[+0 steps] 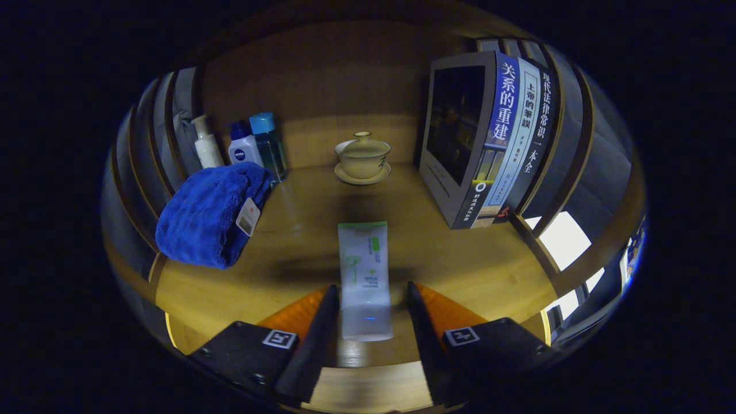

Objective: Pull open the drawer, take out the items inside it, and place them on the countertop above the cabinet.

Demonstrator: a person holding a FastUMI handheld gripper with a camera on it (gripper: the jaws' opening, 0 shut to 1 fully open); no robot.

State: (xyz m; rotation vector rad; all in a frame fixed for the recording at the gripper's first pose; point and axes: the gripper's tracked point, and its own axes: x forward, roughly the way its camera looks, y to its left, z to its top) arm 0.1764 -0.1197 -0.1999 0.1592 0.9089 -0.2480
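On the wooden countertop [460,264], near its front edge, a white tube [364,276] with green marks lies flat. It lies long-ways between the two fingers of the gripper [368,313], and its far end pokes out past the fingertips. The fingers stand a little way off on each side of the tube. I can see small gaps there, so the gripper looks let go and spread apart, not squeezing anything.

At the back of the countertop, about in the middle, a cream lidded cup [363,155] sits on a saucer [363,174], close to the back wooden wall [322,86]. Nothing lies between the tube and the cup, just bare wood with a soft shadow on it.

Along the left edge there is a fluffy blue towel [207,215] with a small tag [248,217] hanging on it. It is all bunched up. Behind it, in the back left corner, stand three bottles in a row: a white pump bottle [206,144], a white bottle with a blue cap [244,148], and a see-through blue bottle [269,144]. They stand very close together.

Along the right edge, a row of books [489,138] stands upright, leaning a bit, with their spines toward the middle. They are well apart from the tube.

The gripper is held low and level, pointing straight at the back wall.
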